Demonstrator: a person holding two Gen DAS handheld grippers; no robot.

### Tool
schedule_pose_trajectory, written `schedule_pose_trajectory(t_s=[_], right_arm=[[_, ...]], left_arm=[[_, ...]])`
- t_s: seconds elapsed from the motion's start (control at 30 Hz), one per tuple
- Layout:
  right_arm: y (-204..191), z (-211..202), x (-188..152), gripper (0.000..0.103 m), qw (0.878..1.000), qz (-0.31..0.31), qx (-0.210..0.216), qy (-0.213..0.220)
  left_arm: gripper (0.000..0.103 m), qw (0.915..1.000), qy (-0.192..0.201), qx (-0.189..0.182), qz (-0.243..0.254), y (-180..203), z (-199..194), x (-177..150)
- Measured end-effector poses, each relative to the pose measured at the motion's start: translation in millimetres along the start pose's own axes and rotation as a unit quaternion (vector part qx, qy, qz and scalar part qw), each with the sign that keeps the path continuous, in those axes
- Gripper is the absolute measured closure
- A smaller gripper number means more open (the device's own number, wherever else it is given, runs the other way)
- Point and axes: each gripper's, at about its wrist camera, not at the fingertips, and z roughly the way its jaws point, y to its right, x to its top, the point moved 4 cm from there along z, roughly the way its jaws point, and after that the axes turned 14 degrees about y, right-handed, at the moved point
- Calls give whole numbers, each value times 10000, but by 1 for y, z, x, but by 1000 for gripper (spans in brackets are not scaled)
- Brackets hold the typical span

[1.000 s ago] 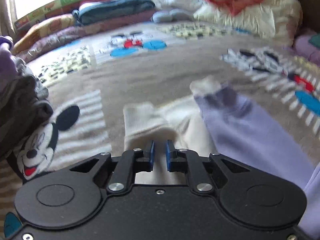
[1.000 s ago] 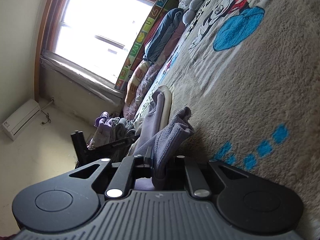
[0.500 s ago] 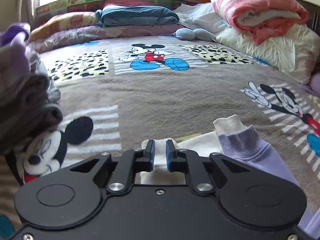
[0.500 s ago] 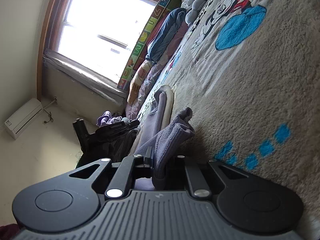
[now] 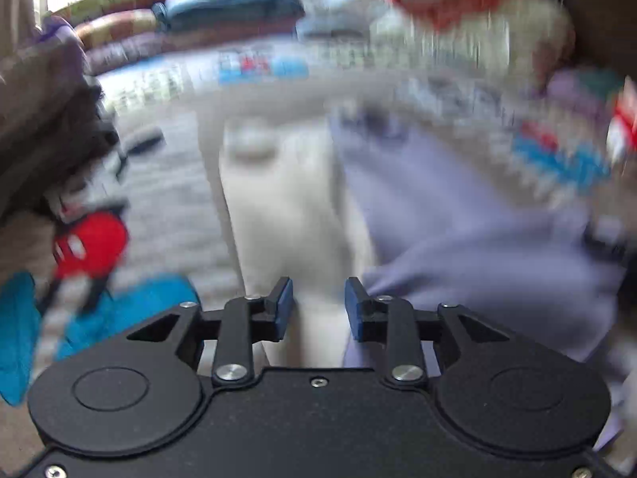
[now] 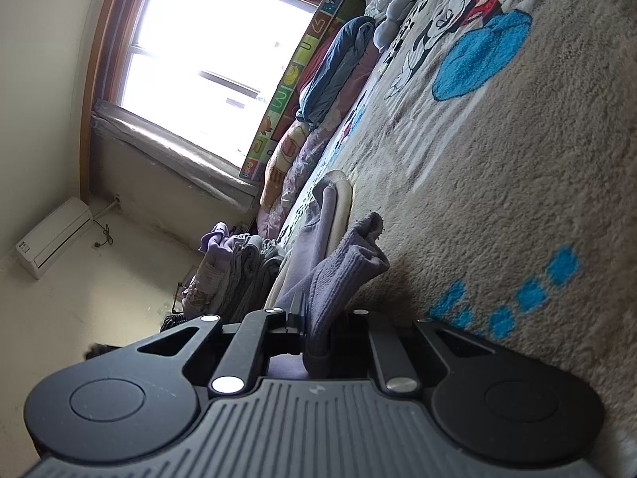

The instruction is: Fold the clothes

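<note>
A lilac-and-cream garment lies spread on the Mickey Mouse bed cover, folding barely begun. The right gripper pinches a ribbed lilac edge beside the cover. The left gripper, jaws spread over cream cloth, holds nothing; half a second ago they were nearly closed. A pile of clothes waits at the bedside.

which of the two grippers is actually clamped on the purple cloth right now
The right gripper: its fingers pinch the purple ribbed cuff. The left gripper has its blue pads apart over cream fabric.
</note>
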Motion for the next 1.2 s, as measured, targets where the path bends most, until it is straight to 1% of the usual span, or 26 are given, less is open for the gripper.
schedule_pose_trajectory(t_s=[0.03, 0.07, 0.17, 0.2, 0.3, 0.37, 0.47, 0.5, 0.53, 0.6, 0.63, 0.67, 0.73, 0.77, 0.83, 0.9, 0.97, 1.0, 1.07, 1.13, 1.17, 1.2], right_arm=[[0, 1, 0, 89, 10000, -10, -8, -7], [0, 1, 0, 89, 10000, -13, -6, -10], [0, 0, 0, 89, 10000, -9, 21, -9], [0, 0, 0, 89, 10000, -11, 25, -10], [0, -1, 0, 89, 10000, -10, 34, -17], [0, -2, 0, 89, 10000, -9, 42, -17], [-1, -4, -1, 89, 10000, -21, 48, -12], [-1, -4, -1, 89, 10000, -30, 49, -10], [-2, -4, -1, 89, 10000, -36, 42, -11], [-2, -4, -2, 90, 10000, -56, 10, -20], [-3, -4, -2, 90, 10000, -74, -16, -28], [-3, -4, -3, 90, 9999, -93, -41, -36], [-4, -2, -3, 91, 9998, -149, -122, -66], [-5, -2, -4, 91, 9997, -177, -176, -87], [-6, 1, -5, 94, 9992, -198, -327, -140], [-8, 3, -5, 94, 9984, -199, -483, -200], [-12, 4, -4, 91, 9976, -182, -622, -225], [-15, 5, -3, 88, 9973, -187, -679, -217], [-23, 7, 2, 88, 9968, -235, -754, -156], [-34, 9, 7, 90, 9964, -290, -788, -121], [-39, 10, 10, 90, 9962, -318, -805, -104], [-44, 11, 12, 90, 9960, -345, -822, -86]], left_arm=[[76, 9999, 46, 54, 133, 3, -2, -1], [76, 9998, 104, 130, 86, 3, -13, 5], [75, 9977, 663, 119, -99, 2, -60, 16], [75, 9970, 734, 227, -107, 2, -73, 13], [75, 9951, 836, 512, -112, -1, -106, -6], [75, 9940, 850, 658, -206, -8, -118, -16], [75, 9902, 984, 897, -431, -20, -131, -19], [75, 9892, 1029, 898, -531, -21, -133, -19], [75, 9889, 1079, 806, -631, -19, -134, -20], [76, 9901, 1136, 436, -694, -5, -133, -25], [76, 9923, 1064, 289, -559, 6, -128, -31], [76, 9944, 953, 152, -426, 17, -122, -38], [76, 9990, 416, -12, -162, 32, -101, -57], [76, 9990, 439, 6, 10, 36, -98, -63], [76, 9985, 551, -17, -11, 35, -109, -54], [76, 9950, 986, -77, -105, 30, -127, -38], [76, 9925, 1155, -203, -348, 27, -131, -31], [76, 9937, 1028, -263, -355, 28, -126, -35], [76, 9956, 773, -383, -368, 28, -116, -43], [76, 9967, 517, -503, -381, 29, -106, -51], [76, 9967, 439, -552, -414, 27, -104, -53], [76, 9949, 631, -542, -575, 16, -113, -44]])
